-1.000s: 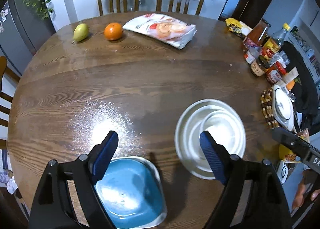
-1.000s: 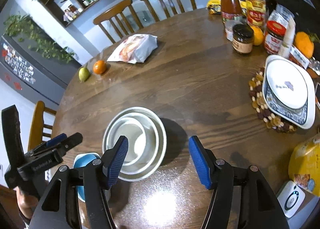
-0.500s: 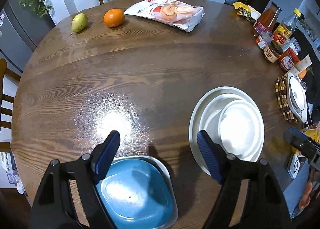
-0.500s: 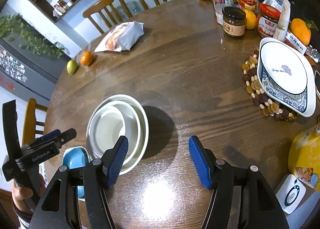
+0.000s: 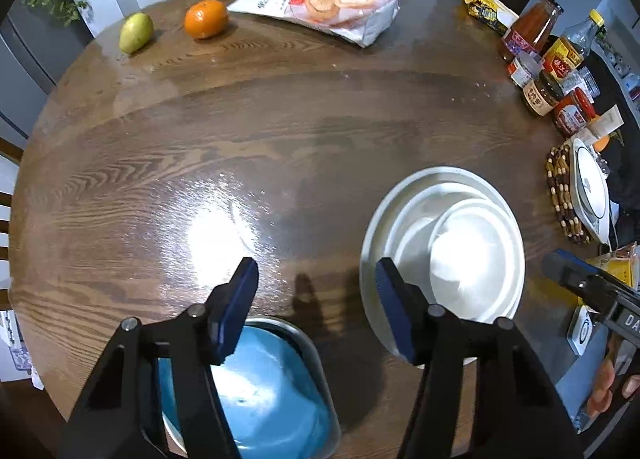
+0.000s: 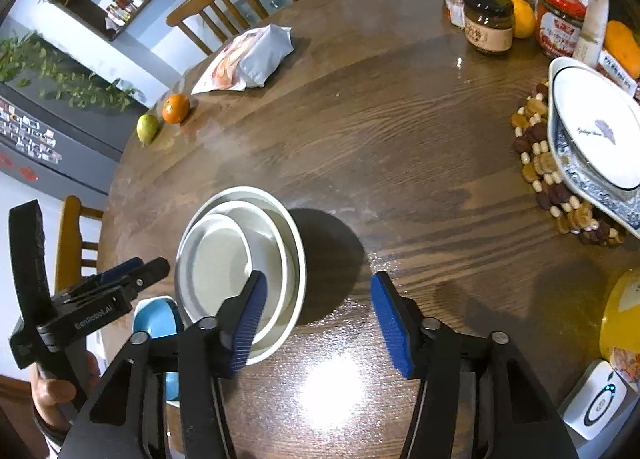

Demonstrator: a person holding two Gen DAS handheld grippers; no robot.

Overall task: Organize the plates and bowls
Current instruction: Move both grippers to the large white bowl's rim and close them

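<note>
In the left wrist view a blue square bowl (image 5: 276, 399) with a grey rim sits at the table's near edge, just under my left gripper (image 5: 316, 283). Its jaws are closing, with only bare table and the bowl's far rim showing between them, and the pads touch nothing. To the right stands a stack of nested white bowls (image 5: 444, 251). In the right wrist view my right gripper (image 6: 318, 311) hovers over the stack of white bowls (image 6: 240, 267). Its jaws are closing too: the left pad is above the stack's near rim, the right pad above bare wood. The blue bowl (image 6: 154, 319) and left gripper (image 6: 100, 287) appear at the left.
A white plate (image 6: 592, 127) rests on a blue-patterned dish on a beaded trivet at the right. Jars and sauce bottles (image 6: 488, 23) crowd the far right. A snack bag (image 5: 320, 7), an orange (image 5: 206, 19) and a pear (image 5: 136, 33) lie at the far side. Chairs ring the round table.
Both grippers have sunk toward the table and tipped further down. Both pairs of jaws have narrowed. The bowls have not moved.
</note>
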